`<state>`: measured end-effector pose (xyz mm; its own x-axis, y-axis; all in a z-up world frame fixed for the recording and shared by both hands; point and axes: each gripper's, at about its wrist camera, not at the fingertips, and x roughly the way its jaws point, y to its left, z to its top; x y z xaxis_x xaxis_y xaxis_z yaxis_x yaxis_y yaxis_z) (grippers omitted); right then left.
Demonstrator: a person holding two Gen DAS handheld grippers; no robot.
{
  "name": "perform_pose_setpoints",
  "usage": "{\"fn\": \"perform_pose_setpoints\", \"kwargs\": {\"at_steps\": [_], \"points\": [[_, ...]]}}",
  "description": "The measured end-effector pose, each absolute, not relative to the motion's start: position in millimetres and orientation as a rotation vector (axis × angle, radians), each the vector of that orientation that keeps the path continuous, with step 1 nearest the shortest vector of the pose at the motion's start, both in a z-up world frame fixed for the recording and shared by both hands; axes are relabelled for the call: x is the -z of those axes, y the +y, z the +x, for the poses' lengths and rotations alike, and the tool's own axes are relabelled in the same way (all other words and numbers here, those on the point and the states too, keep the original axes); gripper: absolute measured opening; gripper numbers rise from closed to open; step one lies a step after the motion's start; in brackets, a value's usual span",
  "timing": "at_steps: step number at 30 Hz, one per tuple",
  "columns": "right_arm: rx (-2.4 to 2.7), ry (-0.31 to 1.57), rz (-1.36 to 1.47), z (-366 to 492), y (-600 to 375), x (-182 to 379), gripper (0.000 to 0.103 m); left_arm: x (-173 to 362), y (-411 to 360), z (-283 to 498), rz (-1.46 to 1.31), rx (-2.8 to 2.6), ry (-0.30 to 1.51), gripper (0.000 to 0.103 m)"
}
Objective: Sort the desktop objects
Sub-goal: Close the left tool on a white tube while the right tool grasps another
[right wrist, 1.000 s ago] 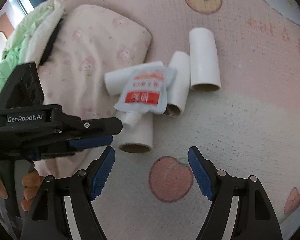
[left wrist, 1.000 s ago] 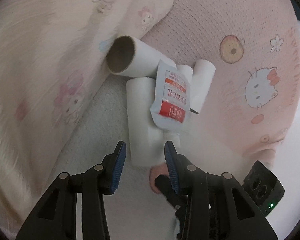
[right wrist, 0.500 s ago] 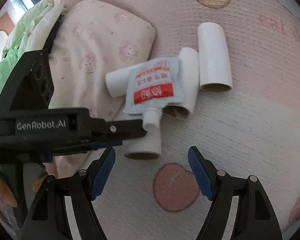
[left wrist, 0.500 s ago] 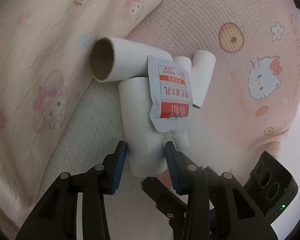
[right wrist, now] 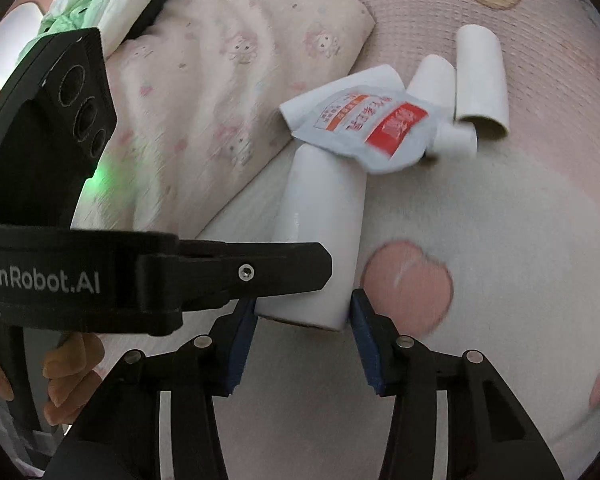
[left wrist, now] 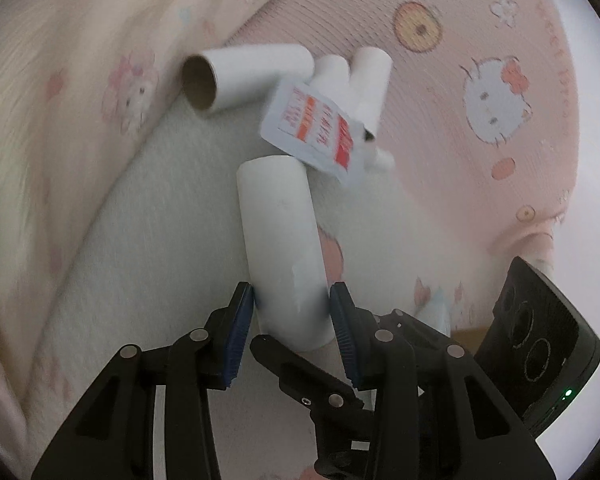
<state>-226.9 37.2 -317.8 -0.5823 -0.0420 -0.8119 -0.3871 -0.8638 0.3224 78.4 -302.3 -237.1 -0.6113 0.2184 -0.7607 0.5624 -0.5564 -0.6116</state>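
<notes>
My left gripper [left wrist: 292,300] is shut on the near end of a white cardboard tube [left wrist: 280,240], its blue pads against both sides; the tube also shows in the right wrist view [right wrist: 320,236]. A white spout pouch with red and orange print [left wrist: 320,128] lies tilted at the tube's far end, partly on it [right wrist: 372,128]. Three more white tubes lie behind: one with its open end showing [left wrist: 240,76] and two side by side [left wrist: 364,80]. My right gripper [right wrist: 304,312] is open and empty, its pads either side of the same tube's near end.
Everything lies on a pink and white Hello Kitty blanket [left wrist: 488,96]. A folded pink printed quilt [right wrist: 220,80] lies to the left, with green and white cloth [right wrist: 84,12] behind it. The left gripper's black body [right wrist: 60,200] crosses the right wrist view.
My left gripper closed on the near tube and drew it back from the pile. The pouch slid and turned off it. My right gripper narrowed and moved up to the tube's end.
</notes>
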Motion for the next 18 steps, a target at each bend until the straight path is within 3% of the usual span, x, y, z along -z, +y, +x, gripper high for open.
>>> {"fn": "perform_pose_setpoints", "kwargs": {"at_steps": [11, 18], "points": [[-2.5, 0.671, -1.247, -181, 3, 281, 0.045, 181, -244, 76, 1.271, 2.477, 1.111, 0.043], [-2.452, 0.676, -1.129, -135, 12, 243, 0.045, 154, -207, 66, 1.264, 2.605, 1.091, 0.043]]}}
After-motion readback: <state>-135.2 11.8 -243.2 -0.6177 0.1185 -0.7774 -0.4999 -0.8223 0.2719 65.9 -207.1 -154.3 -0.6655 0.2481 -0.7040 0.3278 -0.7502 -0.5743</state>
